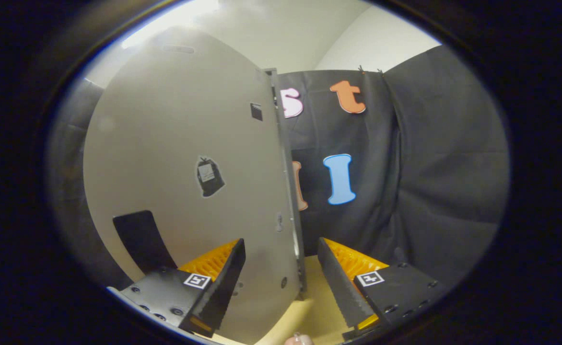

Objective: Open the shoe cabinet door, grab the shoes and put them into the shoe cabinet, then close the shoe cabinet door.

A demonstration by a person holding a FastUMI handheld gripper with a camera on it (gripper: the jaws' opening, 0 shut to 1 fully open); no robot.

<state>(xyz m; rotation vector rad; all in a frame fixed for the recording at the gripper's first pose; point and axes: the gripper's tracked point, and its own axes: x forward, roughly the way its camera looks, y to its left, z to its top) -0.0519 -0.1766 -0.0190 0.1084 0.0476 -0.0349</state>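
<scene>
The shoe cabinet door [180, 158] is a large grey panel standing upright close in front of me. Its free edge [288, 182] runs down between my two fingers. My gripper [281, 270] is open and wide: the left finger [223, 280] lies over the door's face, and the right finger [338, 282] stands clear to the right of the edge. Neither finger presses on the door. A dark cut-out [139, 239] shows low on the panel, left of the left finger, and a small dark sticker [209, 177] sits at mid-height.
Black booth cloth [429, 167] hangs beyond the door's edge, to the right. A pale wooden surface [319, 306] lies below, between the fingers. A person's fingertip [300, 340] shows just under the gripper. White wall and ceiling [310, 33] rise above the cloth.
</scene>
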